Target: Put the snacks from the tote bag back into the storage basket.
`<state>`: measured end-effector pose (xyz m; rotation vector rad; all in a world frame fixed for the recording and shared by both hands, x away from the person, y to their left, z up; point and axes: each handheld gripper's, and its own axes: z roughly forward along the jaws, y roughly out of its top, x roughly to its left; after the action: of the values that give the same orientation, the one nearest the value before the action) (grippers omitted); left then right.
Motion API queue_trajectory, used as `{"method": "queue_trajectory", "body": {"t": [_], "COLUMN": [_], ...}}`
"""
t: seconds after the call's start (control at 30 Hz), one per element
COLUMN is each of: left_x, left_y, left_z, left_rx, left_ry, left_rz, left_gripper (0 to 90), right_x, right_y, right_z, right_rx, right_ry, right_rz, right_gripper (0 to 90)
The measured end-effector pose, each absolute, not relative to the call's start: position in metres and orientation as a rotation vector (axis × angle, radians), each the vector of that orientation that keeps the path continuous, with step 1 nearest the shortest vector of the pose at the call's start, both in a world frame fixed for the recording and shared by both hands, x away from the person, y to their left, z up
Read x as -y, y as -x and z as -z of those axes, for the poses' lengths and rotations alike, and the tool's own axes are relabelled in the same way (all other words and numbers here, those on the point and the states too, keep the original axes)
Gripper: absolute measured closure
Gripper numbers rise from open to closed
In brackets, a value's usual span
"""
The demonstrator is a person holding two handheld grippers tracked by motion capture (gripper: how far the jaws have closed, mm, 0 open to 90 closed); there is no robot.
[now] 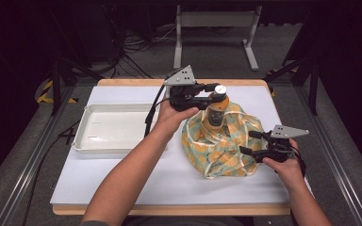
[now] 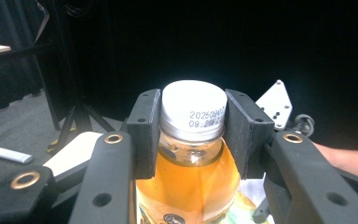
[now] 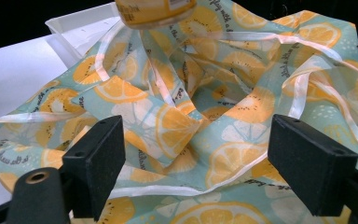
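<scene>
The left gripper (image 1: 206, 100) is held level over the worktop's far half, its black jaws clamped on something. The right gripper (image 1: 250, 142), near the right edge, has its jaws spread wide.

A clear plastic bottle of orange-amber drink (image 1: 216, 109) with a white screw cap, a date code printed on the cap's side, stands upright, its lower part within the folds of the bag. The bag is a soft teal cloth one printed with yellow lemon slices (image 1: 220, 146) and edged with pale ribbon straps, lying crumpled and open on the white tabletop.
</scene>
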<state>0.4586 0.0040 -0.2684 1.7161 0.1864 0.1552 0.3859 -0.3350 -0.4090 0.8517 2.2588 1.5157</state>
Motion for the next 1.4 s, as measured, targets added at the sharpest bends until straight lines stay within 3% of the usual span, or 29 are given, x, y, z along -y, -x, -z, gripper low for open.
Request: {"method": "queue_trajectory", "body": {"t": [0.77,1.4], "left_x": [-0.066,-0.12], "left_y": [-0.442,-0.446], "left_z": [0.255,0.261], "left_rx": [-0.204,-0.311], "left_ry": [-1.726,-1.708], "left_rz": [-0.196,-0.234], "left_gripper": [58.3,58.3], "right_x": [0.333,0.339], "right_y": [-0.385,-0.382], "right_z": [0.407,0.4], "right_rx": [-2.256,-2.212], "right_ry": [-0.843,-0.836], "right_rz": [-1.482,-1.488], "right_gripper": [19.7,19.5]}}
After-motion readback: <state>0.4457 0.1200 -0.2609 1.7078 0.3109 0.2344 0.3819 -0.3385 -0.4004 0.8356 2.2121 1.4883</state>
